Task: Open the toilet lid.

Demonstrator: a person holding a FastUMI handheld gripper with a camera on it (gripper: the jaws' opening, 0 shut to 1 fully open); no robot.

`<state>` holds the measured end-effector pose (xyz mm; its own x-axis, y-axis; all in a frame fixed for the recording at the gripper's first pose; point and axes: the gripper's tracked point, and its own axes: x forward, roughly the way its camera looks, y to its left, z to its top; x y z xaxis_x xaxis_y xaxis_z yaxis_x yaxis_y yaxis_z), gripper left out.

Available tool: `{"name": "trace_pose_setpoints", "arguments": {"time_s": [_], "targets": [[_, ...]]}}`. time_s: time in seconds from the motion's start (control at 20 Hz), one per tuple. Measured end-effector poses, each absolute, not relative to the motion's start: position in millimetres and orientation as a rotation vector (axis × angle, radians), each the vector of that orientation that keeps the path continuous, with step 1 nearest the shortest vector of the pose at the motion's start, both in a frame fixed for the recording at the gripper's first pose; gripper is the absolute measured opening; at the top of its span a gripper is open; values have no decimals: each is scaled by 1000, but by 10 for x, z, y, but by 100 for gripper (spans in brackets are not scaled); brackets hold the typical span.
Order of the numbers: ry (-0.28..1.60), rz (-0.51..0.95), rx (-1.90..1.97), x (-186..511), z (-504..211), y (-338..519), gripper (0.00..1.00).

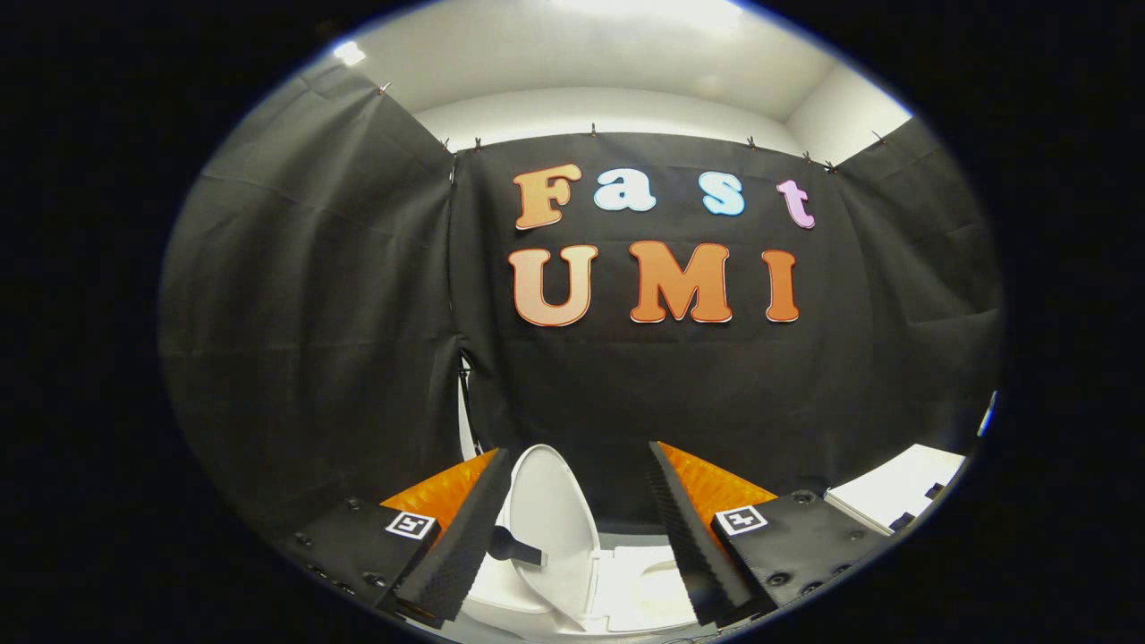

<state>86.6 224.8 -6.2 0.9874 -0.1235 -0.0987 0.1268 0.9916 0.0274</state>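
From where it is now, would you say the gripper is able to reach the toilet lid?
Probably yes. The gripper is open, and the raised toilet lid stands between and just beyond its fingers, near the left finger. Nothing lies between them. A dark tab on the lid faces the gap.

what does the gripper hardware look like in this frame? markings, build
The gripper has two long wedge-shaped jaws whose inner faces are ribbed. Each sits on a dark flat carriage plate studded with round screw heads. A square black-and-white fiducial tag sits on the left plate and another on the right plate.
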Motion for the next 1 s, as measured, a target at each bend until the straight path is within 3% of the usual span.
{"name": "trace_pose_setpoints", "arguments": {"time_s": [1.0], "targets": [[126,-137,24,930,-118,2162,98]]}}
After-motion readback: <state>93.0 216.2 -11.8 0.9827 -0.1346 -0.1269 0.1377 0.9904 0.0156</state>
